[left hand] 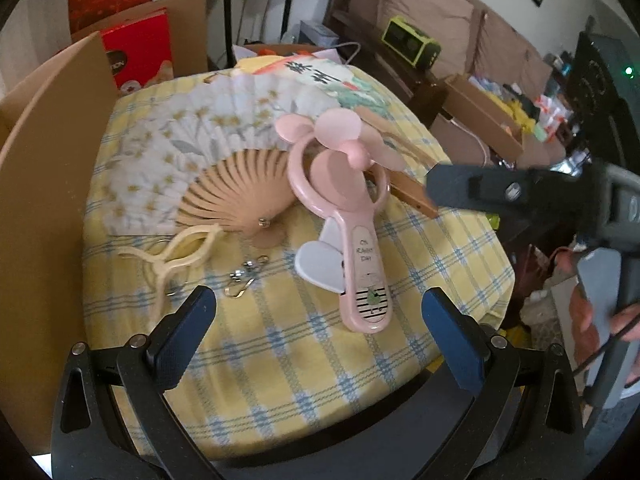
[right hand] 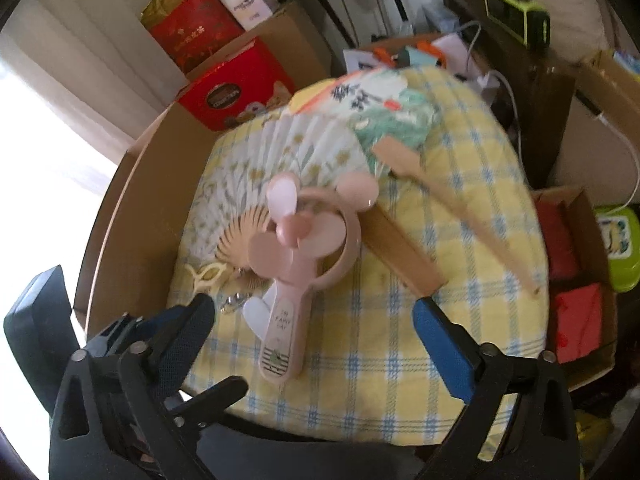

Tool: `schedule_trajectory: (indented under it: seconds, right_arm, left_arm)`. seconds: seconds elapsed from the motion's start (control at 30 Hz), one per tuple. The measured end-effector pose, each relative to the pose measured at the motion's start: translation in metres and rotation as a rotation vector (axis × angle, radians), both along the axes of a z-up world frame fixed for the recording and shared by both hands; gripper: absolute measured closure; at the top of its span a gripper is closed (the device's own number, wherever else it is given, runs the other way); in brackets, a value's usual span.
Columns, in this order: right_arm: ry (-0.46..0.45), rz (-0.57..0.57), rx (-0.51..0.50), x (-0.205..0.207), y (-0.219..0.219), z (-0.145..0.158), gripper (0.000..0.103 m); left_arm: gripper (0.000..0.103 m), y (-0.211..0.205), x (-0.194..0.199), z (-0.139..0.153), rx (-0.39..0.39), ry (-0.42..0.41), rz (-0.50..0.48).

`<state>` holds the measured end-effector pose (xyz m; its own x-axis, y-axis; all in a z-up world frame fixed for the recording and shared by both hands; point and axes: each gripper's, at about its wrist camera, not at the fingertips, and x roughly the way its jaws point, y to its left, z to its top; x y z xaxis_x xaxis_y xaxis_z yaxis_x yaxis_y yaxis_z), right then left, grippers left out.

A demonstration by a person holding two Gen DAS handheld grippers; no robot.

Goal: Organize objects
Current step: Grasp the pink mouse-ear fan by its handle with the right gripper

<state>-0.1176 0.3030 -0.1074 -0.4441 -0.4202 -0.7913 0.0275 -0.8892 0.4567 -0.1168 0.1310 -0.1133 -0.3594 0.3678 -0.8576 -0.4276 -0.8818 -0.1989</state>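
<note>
A pink hand-held fan (left hand: 366,264) (right hand: 288,248) with round ears lies on the yellow checked cloth (left hand: 280,360) (right hand: 380,360), its head resting on an open folding fan (left hand: 172,148) (right hand: 280,148) printed with white flowers. A second folding fan (left hand: 340,80) (right hand: 384,108) with black characters lies behind. My left gripper (left hand: 320,336) is open just short of the pink handle's end. My right gripper (right hand: 316,336) is open too, with the handle ahead between its fingers and untouched. In the left wrist view one right finger (left hand: 452,186) reaches in beside the wooden fan guard.
A cream plastic piece (left hand: 176,256) (right hand: 206,274) and small metal hooks (left hand: 244,276) lie left of the handle. A cardboard wall (left hand: 40,200) (right hand: 120,232) stands close on the left, with a red box (left hand: 140,56) (right hand: 236,88) behind. A carton (right hand: 576,280) holding red packets sits at the right.
</note>
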Motion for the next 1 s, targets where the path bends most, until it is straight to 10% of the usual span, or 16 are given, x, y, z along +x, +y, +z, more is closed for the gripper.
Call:
schedule_trajectory:
  seconds: [0.23,0.93,1.0]
  right_arm:
    - [-0.031,0.053,-0.068,-0.002,-0.013,-0.019,0.030]
    - [-0.068,0.112,-0.217,-0.026,-0.036,-0.050,0.045]
    - [-0.082,0.109,-0.253,-0.027,-0.035,-0.056,0.058]
  left_arm:
    - [0.001,0.009,0.000,-0.010,0.024,-0.019,-0.015]
    - [0.014,0.024,-0.006,-0.032,0.075,-0.077,-0.012]
    - [0.019,0.028,-0.004,-0.032,0.076,-0.071,-0.029]
